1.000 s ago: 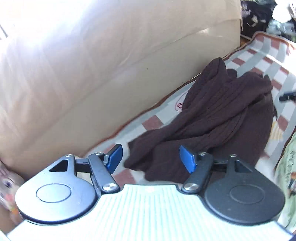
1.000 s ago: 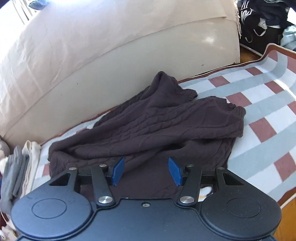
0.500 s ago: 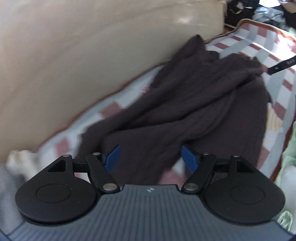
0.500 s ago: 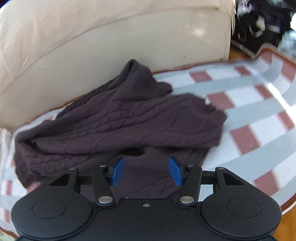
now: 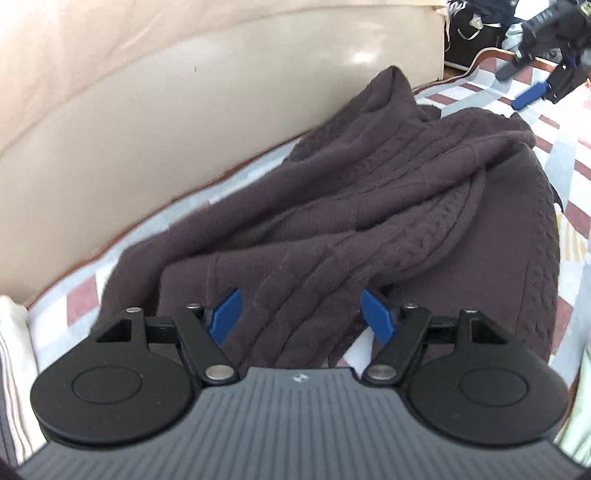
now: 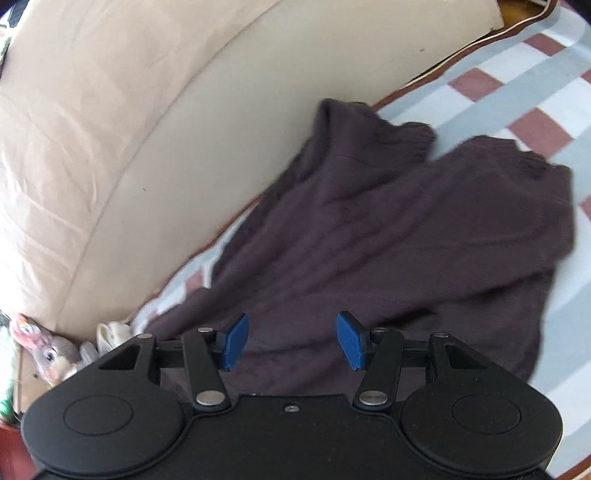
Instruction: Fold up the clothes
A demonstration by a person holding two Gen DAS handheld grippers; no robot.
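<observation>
A dark brown cable-knit sweater (image 5: 369, 206) lies crumpled on a checked blanket (image 5: 85, 299), against a beige sofa back. It also shows in the right wrist view (image 6: 388, 240). My left gripper (image 5: 301, 317) is open and empty, just above the sweater's near folded edge. My right gripper (image 6: 291, 341) is open and empty, over the sweater's near part. The right gripper also shows far off in the left wrist view (image 5: 543, 81), above the blanket beyond the sweater.
The beige sofa back (image 5: 166, 110) runs along the far side of the blanket (image 6: 554, 110). Pale folded cloth (image 5: 14, 332) lies at the left. A plush toy (image 6: 48, 350) sits at the sofa's left end. Dark clutter (image 5: 476, 22) lies beyond the sofa.
Both grippers have moved over the sweater and stay open. The left gripper has come closer to the near fold. The right view has swung left and tilted, and is blurred.
</observation>
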